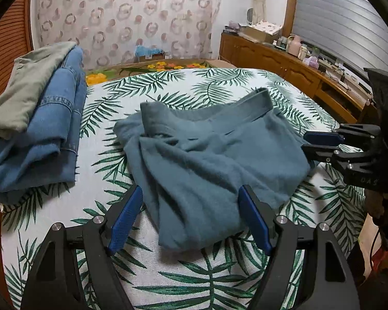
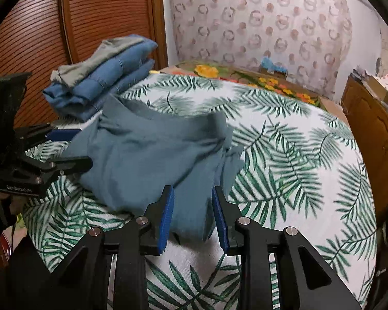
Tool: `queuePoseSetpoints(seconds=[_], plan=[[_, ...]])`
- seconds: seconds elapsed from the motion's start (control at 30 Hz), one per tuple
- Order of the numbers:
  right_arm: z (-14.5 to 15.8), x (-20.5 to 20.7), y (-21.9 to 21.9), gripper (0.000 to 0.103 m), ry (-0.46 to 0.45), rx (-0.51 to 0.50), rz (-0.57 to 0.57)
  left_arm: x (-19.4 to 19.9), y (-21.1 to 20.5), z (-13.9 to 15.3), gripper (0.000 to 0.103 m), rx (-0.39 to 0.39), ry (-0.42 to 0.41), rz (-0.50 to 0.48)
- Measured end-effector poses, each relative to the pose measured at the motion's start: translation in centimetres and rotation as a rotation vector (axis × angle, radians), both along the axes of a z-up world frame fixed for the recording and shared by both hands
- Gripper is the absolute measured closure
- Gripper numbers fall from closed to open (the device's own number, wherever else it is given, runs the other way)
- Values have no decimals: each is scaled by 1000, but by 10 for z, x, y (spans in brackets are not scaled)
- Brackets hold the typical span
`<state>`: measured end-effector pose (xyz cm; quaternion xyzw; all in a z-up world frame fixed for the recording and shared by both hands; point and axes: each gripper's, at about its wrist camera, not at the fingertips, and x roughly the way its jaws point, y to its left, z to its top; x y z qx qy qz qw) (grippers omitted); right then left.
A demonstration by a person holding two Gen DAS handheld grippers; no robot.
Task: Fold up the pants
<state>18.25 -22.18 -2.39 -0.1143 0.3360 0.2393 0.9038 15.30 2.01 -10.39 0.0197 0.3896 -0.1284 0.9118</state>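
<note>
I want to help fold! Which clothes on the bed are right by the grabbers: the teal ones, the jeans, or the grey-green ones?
The teal pants, crumpled in the middle of the bed. Both open grippers, left and right, straddle their near edge. The jeans and grey-green garment sit stacked farther off.

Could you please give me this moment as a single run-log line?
task: fold pants | teal pants: loosely folded on bed | left gripper: open at near edge | right gripper: open, straddling hem | folded clothes stack: beside

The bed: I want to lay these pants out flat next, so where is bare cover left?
The widest bare stretch of the bed cover runs from the teal pants toward the wooden cabinet and the far flowered edge. A narrower strip lies in front of the pants. It is crowded by the folded stack, which lies close beside them.
</note>
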Motion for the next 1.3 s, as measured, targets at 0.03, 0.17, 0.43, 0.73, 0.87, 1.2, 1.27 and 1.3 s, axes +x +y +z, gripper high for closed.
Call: queuePoseSetpoints(seconds=[0.03,0.17,0.43,0.73,0.87,1.2,1.27,1.3], plan=[[-2,2,2,72,7,-8,-2,1,0,-3,26,3,6,0],[-10,5,7,72,24,-25,-9,3,2,-7,26,-15,34,5],[-14,3,5,50,11,-25,-68,1,-1,-11,26,-1,43,16],[-12,7,-8,37,57,26,-129,1,-1,-11,25,-4,44,16],[-12,0,-14,37,65,32,-117,1,-2,-11,25,-4,43,16],[-11,-26,-16,45,53,-12,-78,1,-2,-11,25,-4,43,16],[-11,-26,-17,54,55,-3,-72,1,-2,-11,25,-4,43,16],[-10,-25,-17,57,55,0,-68,1,-2,-11,25,-4,43,17]])
